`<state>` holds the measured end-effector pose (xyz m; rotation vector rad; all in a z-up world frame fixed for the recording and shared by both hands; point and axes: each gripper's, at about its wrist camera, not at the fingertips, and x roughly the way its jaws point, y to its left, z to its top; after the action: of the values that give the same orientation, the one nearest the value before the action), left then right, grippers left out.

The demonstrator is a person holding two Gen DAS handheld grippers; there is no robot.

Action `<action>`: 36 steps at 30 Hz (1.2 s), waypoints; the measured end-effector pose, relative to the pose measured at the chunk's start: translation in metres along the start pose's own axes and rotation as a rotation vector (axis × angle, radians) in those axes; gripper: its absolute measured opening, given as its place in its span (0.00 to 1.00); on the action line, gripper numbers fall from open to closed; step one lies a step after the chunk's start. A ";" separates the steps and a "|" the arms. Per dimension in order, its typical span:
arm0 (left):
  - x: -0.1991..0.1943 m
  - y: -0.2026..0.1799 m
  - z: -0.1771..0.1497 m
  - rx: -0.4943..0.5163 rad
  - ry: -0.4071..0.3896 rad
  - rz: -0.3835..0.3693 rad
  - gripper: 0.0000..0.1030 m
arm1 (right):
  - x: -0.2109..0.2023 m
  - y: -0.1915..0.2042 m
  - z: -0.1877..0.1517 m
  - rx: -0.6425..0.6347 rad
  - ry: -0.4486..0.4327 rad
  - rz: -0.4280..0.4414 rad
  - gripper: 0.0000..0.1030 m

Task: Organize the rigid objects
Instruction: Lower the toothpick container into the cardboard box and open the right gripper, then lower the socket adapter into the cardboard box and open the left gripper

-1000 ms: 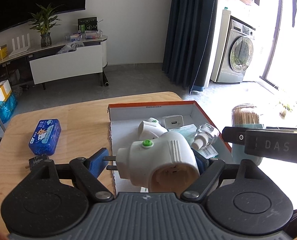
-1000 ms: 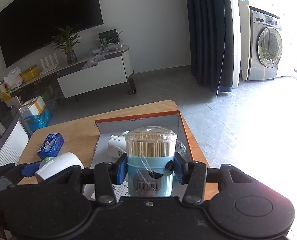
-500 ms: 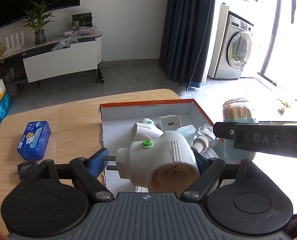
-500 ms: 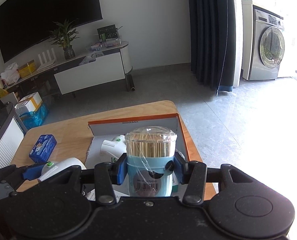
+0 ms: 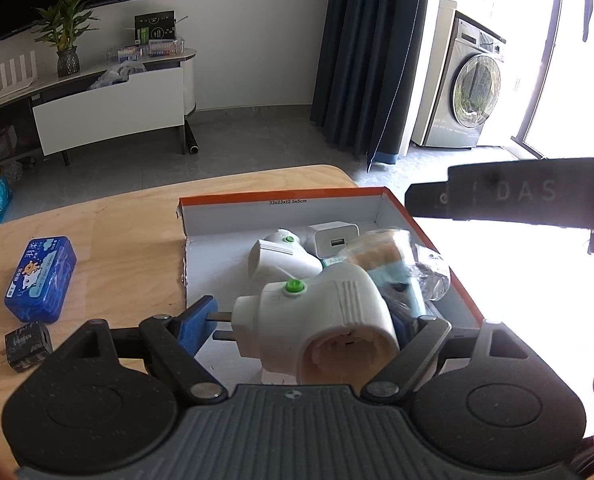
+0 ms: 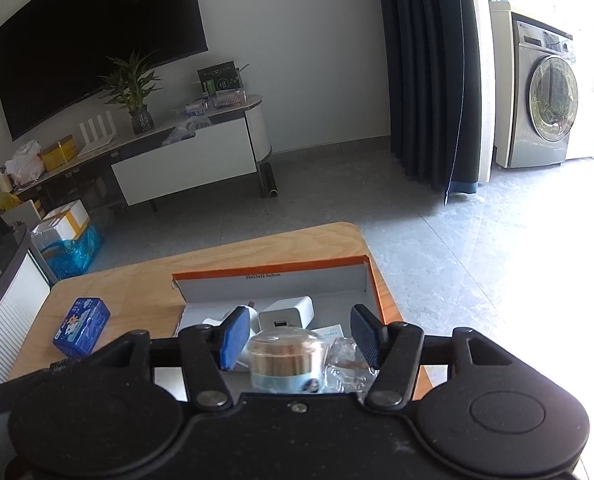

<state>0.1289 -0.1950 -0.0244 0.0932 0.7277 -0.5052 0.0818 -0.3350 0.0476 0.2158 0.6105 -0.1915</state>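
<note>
My left gripper [image 5: 305,320] is shut on a white plug adapter [image 5: 321,320] with a green button, held over the near end of the orange-rimmed cardboard box [image 5: 281,196]. My right gripper [image 6: 297,338] is open, its blue pads apart, above a toothpick jar [image 6: 283,360] with a light blue base that now sits in the box [image 6: 273,268]. The jar also shows in the left wrist view [image 5: 385,256], blurred. In the box lie another white adapter [image 5: 281,256], a white USB charger [image 5: 333,238] and clear plastic wrap [image 5: 433,272].
A blue tin [image 5: 41,276] and a small black charger [image 5: 27,344] lie on the wooden table [image 5: 129,240] left of the box. The right gripper's black body [image 5: 517,196] hangs over the box's right side. The table's right edge is close to the box.
My right gripper has opened and let go of the toothpick jar, which dropped into the box. My left gripper still holds the adapter and has moved slightly forward over the box.
</note>
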 end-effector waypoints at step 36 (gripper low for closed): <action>-0.061 0.106 -0.012 -0.219 -0.030 0.179 0.89 | -0.049 0.045 -0.021 -0.036 -0.046 0.038 0.68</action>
<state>0.1332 -0.0737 -0.0029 -0.0534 0.7332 -0.2532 0.0416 -0.2810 0.0655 0.1879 0.5629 -0.1487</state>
